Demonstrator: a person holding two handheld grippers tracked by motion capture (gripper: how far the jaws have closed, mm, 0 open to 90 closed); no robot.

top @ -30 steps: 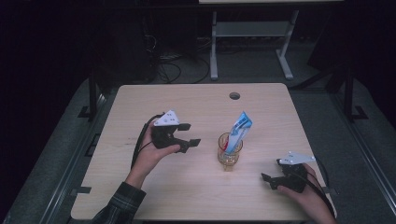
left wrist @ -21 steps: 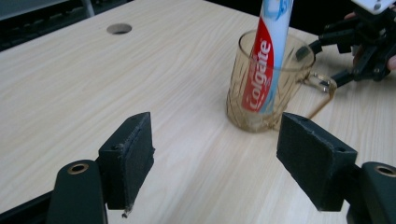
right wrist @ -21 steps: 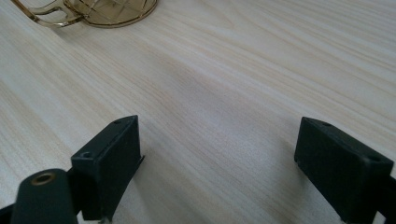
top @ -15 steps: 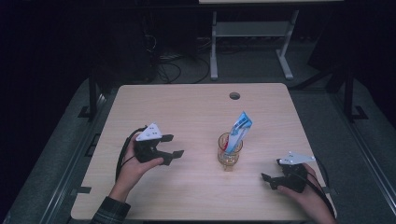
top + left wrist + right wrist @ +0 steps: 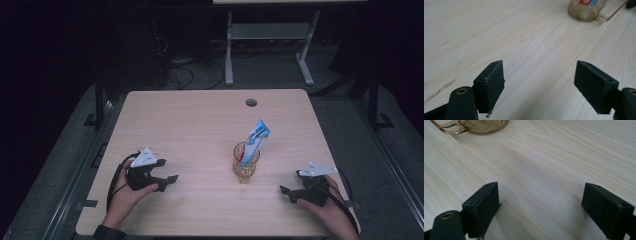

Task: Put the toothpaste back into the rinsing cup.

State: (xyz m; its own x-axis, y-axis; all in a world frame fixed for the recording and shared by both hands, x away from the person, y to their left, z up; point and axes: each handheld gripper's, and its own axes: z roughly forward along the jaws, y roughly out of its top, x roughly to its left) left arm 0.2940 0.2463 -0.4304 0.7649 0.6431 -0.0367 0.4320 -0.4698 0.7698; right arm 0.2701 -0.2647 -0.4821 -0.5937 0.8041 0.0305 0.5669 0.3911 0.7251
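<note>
When you look from the high view, you get the whole layout: your left gripper (image 5: pixel 167 181) sits low at the near left of the pale wooden table (image 5: pixel 200 125), your right gripper (image 5: pixel 289 192) at the near right, and the glass cup (image 5: pixel 245 162) stands between them, well apart from both. That's the view where you can see the toothpaste tube (image 5: pixel 256 139) poking up out of the cup, tilted to the right, blue and white with a flat crimped top. You also see the round cable hole (image 5: pixel 251 102) near the table's far edge, and the grey three-cornered plates on both grippers.

From the left gripper view, your jaws are spread wide with nothing between them, just light wood grain. The pads (image 5: pixel 494 83) are matte black and blocky, a bit scuffed. The cup's amber-tinted base (image 5: pixel 586 11) peeks in at the top right.

From the right gripper view, same deal: jaws wide apart over bare wood, and the cup's base (image 5: pixel 484 126) at the top left looks golden, with a curved handle.
</note>
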